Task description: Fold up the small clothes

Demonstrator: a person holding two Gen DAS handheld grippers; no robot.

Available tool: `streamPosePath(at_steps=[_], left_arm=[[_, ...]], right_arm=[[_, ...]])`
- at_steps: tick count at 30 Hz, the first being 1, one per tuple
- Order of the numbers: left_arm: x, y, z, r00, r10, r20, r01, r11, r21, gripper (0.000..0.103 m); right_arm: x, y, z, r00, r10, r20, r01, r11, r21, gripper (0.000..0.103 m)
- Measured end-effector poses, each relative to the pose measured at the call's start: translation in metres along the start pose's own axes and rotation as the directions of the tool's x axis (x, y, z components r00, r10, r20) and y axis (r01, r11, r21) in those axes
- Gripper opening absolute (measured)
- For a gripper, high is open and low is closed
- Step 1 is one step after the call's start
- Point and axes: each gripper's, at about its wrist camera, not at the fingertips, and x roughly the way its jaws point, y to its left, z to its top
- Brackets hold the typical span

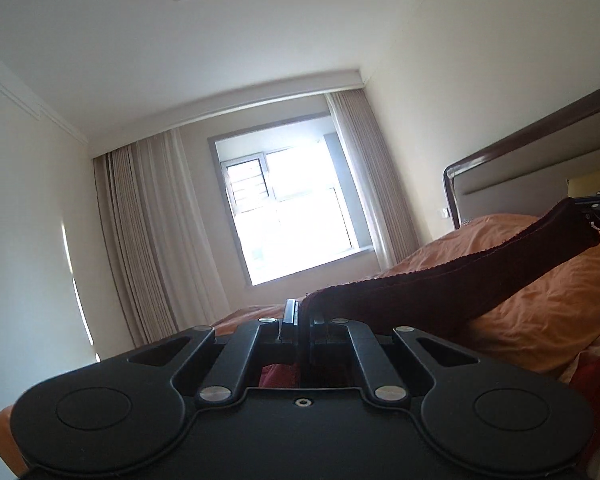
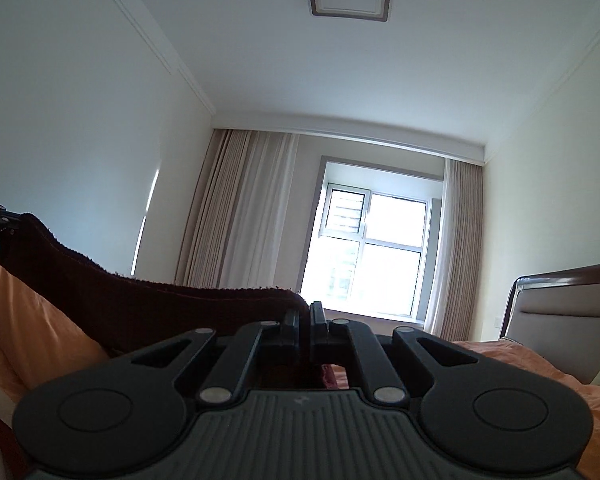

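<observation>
Left wrist view: left tongs (image 1: 300, 316) clamped on one end of dark red cloth (image 1: 440, 288), lifted above orange bed (image 1: 540, 320). Right tongs (image 2: 304, 320) likewise pinched on the opposite end. Long axis of cloth: strung from one pair of tongs to the other, sagging mid-span, far end toward headboard (image 1: 520, 168). Risk: thin edge slipping from either grip under uneven pull, dropping a corner onto bed and skewing the fold.

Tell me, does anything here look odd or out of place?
Nothing broken or spilled. The dark maroon knitted cloth hangs stretched between the left gripper and the right gripper, raised above the rumpled orange bedspread.
</observation>
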Motion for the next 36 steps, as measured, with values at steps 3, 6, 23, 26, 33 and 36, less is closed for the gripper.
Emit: streamPosePath(at_steps=[3, 6, 23, 26, 33, 36], left_arm=[[-0.017, -0.001, 0.020, 1.000, -0.025, 0.015, 0.025, 0.999, -0.030, 0.004], [-0.033, -0.001, 0.035, 0.998, -0.063, 0.027, 0.065, 0.996, -0.066, 0.004], [0.076, 0.020, 0.034, 0.991, -0.075, -0.115, 0.058, 0.988, -0.145, 0.005], [0.120, 0.032, 0.029, 0.982, -0.055, -0.178, 0.031, 0.990, -0.137, 0.005], [0.221, 0.066, -0.004, 0.937, -0.065, -0.344, -0.003, 0.981, -0.193, 0.006], [0.266, 0.073, -0.029, 0.906, -0.088, -0.415, -0.017, 0.970, -0.241, 0.006]], right_arm=[[-0.016, -0.002, 0.014, 0.999, -0.001, 0.036, 0.002, 1.000, -0.014, 0.005], [-0.019, -0.004, 0.022, 0.999, 0.000, 0.050, 0.001, 1.000, -0.017, 0.005], [0.149, -0.018, 0.006, 0.985, 0.109, -0.133, -0.118, 0.991, -0.062, 0.005], [0.194, -0.020, 0.000, 0.973, 0.126, -0.191, -0.139, 0.989, -0.051, 0.006], [0.299, -0.004, -0.042, 0.928, 0.125, -0.350, -0.180, 0.975, -0.130, 0.006], [0.332, 0.002, -0.066, 0.904, 0.130, -0.406, -0.190, 0.976, -0.110, 0.006]])
